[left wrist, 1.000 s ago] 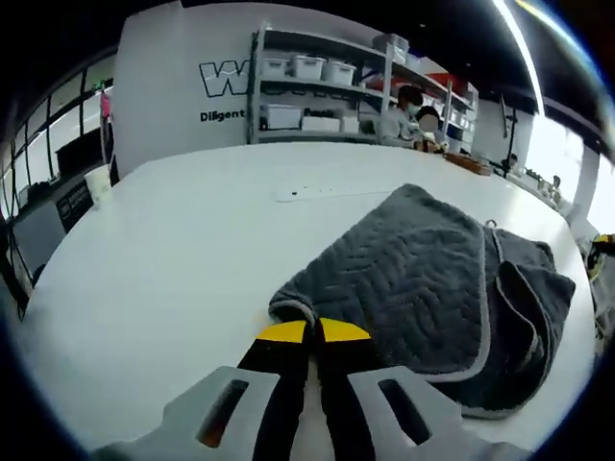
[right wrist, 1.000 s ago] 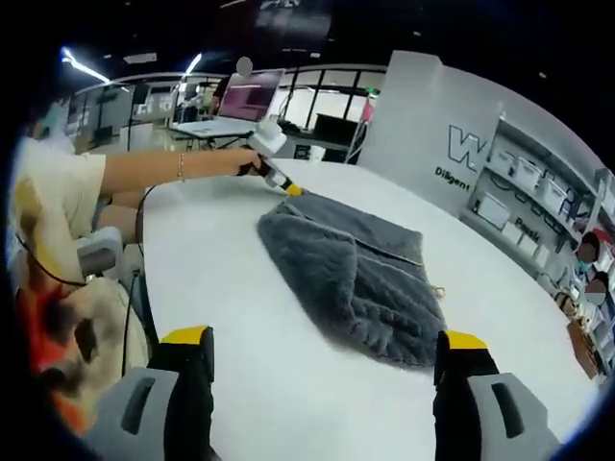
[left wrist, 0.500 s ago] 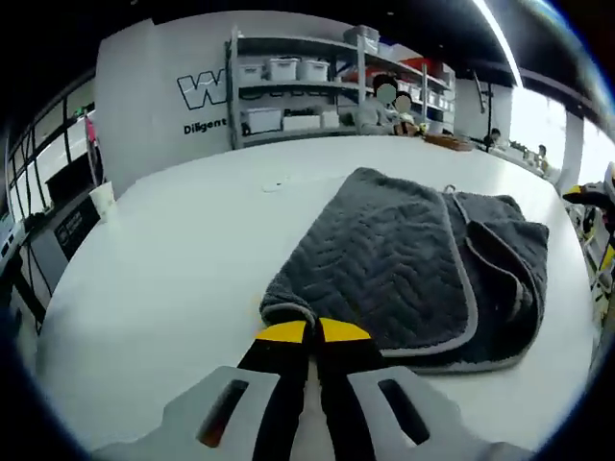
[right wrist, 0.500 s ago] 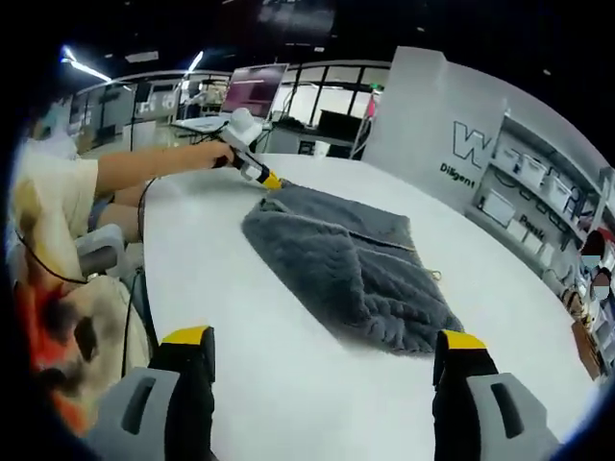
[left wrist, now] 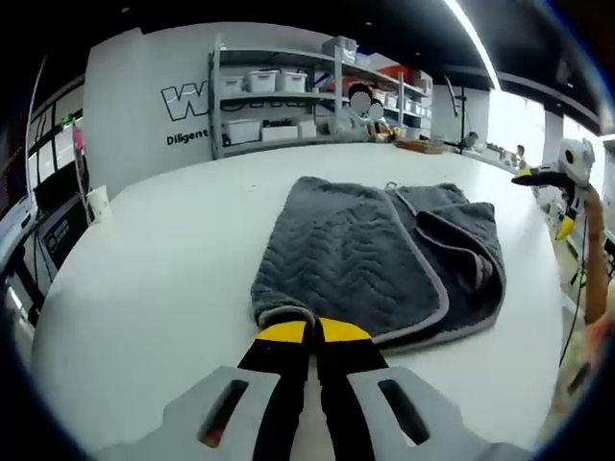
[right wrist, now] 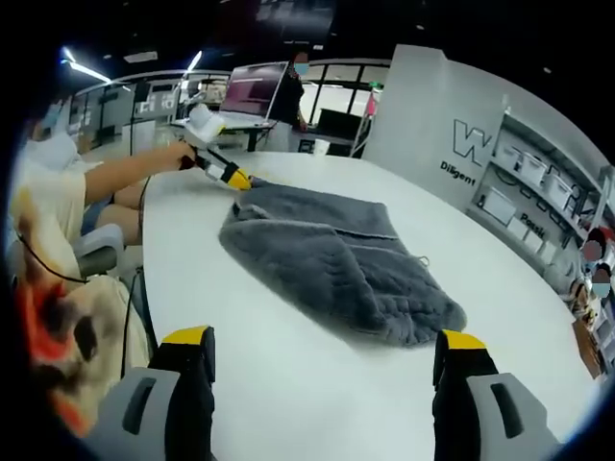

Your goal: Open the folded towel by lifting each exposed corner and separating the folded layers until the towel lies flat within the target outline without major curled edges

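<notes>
Where the left gripper view looks along its own tool, the left tool [left wrist: 309, 331] has its two yellow-tipped black jaws pressed together on the near corner of a dark grey towel [left wrist: 375, 254]. The corner bunches into a small rounded curl just above the jaw tips. The towel is thick and soft, with a quilted zigzag texture and a paler grey bound edge. It lies on a smooth white bench [left wrist: 144, 279], folded so that a broad upper layer covers most of it. On the side away from the grip, a second layer is rumpled and turned back on itself, showing a curved piped border. A tiny loop sticks out at the far edge.

In the right gripper view, the right tool [right wrist: 325, 348] has its jaws spread wide and apart from the cloth, with nothing between them. Its yellow caps stand at the lower left and lower right, above pale grey plastic housings. The towel [right wrist: 332, 264] lies beyond on the bench [right wrist: 288, 394], a lumpy slanted shape, plush and ridged. At its far corner the left tool [right wrist: 233, 179] touches the fabric, held by the person's outstretched hand [right wrist: 183, 157].

Behind the bench stand metal shelves [left wrist: 279, 96] with white storage boxes, and a white wall panel [left wrist: 144, 101] carries dark lettering.
</notes>
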A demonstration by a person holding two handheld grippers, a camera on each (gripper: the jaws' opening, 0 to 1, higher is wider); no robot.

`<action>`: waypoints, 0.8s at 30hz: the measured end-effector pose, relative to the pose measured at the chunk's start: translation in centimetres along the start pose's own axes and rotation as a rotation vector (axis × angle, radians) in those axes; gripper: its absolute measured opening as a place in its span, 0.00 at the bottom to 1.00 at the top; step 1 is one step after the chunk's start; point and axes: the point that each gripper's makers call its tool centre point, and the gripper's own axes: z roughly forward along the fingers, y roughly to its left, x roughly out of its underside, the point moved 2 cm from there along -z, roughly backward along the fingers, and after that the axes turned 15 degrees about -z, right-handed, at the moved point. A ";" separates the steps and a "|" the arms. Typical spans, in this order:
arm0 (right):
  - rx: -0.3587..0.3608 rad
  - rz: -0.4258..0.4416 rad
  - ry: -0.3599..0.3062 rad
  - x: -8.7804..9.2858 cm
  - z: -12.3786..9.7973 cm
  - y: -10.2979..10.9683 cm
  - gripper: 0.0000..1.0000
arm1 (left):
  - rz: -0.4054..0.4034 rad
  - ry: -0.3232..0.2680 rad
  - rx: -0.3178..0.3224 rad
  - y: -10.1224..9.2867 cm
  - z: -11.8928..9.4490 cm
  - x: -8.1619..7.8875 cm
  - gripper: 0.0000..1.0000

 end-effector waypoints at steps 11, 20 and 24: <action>-0.004 -0.001 0.004 0.0 0.2 0.0 0.94 | 0.041 0.020 0.083 -3.8 -2.8 2.9 0.01; -0.008 0.000 0.007 0.0 0.3 0.0 0.94 | 0.061 0.042 0.175 -7.4 -4.5 4.6 0.01; -0.010 0.002 0.009 0.0 0.4 0.0 0.94 | 0.055 0.042 0.225 -9.3 -5.0 5.0 0.01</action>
